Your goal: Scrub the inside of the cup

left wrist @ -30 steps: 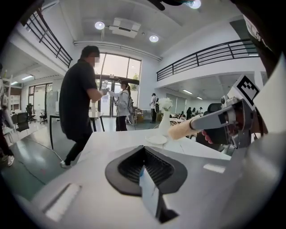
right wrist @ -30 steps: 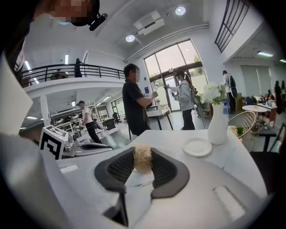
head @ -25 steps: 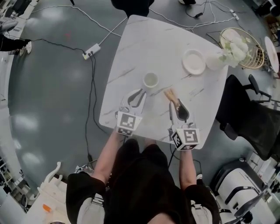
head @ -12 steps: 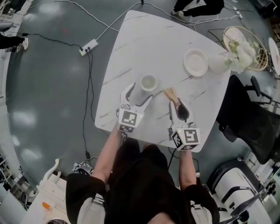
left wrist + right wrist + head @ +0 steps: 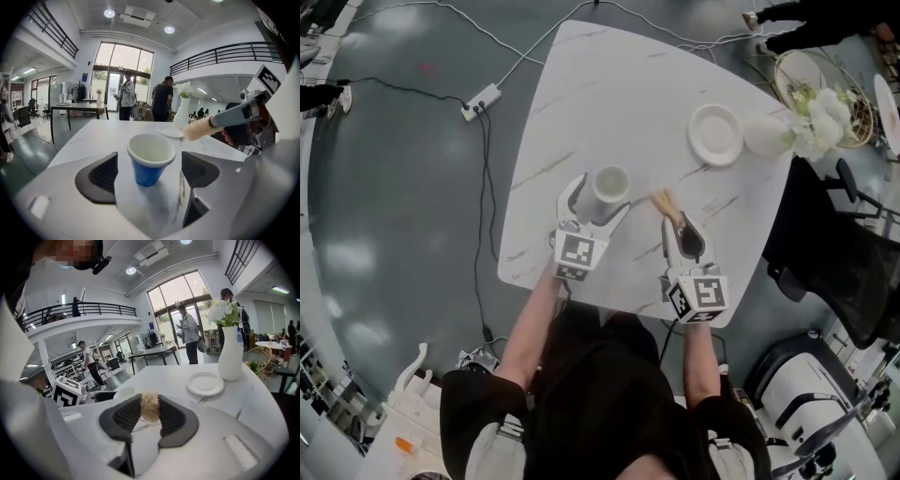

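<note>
A blue paper cup [image 5: 611, 183] with a white inside stands upright on the white marble table [image 5: 609, 84]. My left gripper [image 5: 598, 199] has it between its jaws, which are opening wide; in the left gripper view the pads [image 5: 105, 173] stand apart from the cup [image 5: 149, 161]. To its right, my right gripper [image 5: 684, 234] is shut on a brush handle, and the tan bristle head [image 5: 663, 201] points toward the cup. The right gripper view shows the bristles [image 5: 150, 406] sticking out between the pads, with the cup's rim [image 5: 123, 393] to their left.
A white plate [image 5: 715, 131] and a white vase with flowers [image 5: 769, 136] stand at the table's far right. Beyond it sit a wire basket [image 5: 825, 94] and a black chair [image 5: 825, 244]. Cables and a power strip [image 5: 483, 98] lie on the floor at left.
The left gripper went from shut behind the cup to wide open, and slid forward so the cup now sits between its jaws. The right gripper kept its place and its hold.
</note>
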The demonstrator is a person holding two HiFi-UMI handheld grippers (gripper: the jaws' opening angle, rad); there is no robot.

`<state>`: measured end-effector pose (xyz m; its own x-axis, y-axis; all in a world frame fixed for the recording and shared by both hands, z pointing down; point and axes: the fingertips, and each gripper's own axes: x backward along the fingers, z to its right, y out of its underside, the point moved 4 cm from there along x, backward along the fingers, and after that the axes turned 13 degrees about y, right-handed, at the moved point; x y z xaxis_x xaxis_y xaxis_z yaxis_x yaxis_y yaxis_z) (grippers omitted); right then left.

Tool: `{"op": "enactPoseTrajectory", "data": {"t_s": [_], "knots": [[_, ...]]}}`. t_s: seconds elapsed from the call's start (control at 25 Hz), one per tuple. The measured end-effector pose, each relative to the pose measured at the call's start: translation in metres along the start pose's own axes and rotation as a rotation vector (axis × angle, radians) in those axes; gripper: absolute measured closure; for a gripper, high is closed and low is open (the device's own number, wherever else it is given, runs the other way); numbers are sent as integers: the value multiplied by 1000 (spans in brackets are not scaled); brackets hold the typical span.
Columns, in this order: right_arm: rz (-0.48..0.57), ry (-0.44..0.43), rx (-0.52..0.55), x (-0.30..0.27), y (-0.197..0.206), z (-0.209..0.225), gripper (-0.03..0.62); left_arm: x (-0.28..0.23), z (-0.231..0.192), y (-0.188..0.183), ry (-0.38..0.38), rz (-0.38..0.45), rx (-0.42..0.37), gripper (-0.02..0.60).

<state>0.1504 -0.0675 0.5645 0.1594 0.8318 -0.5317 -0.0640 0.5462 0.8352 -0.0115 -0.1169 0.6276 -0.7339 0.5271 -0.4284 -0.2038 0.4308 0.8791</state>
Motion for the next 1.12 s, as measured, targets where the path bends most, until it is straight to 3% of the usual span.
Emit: {"op": "enactPoseTrajectory", "data": {"t_s": [0.96,1.12], "knots": [[-27,29,-40,-10,5,17,487,-32,-6,-2,34,12,-3,143],[-28,31,-46,-10,6,20,487,-33,-7,-3,24,16,-6,184]]}}
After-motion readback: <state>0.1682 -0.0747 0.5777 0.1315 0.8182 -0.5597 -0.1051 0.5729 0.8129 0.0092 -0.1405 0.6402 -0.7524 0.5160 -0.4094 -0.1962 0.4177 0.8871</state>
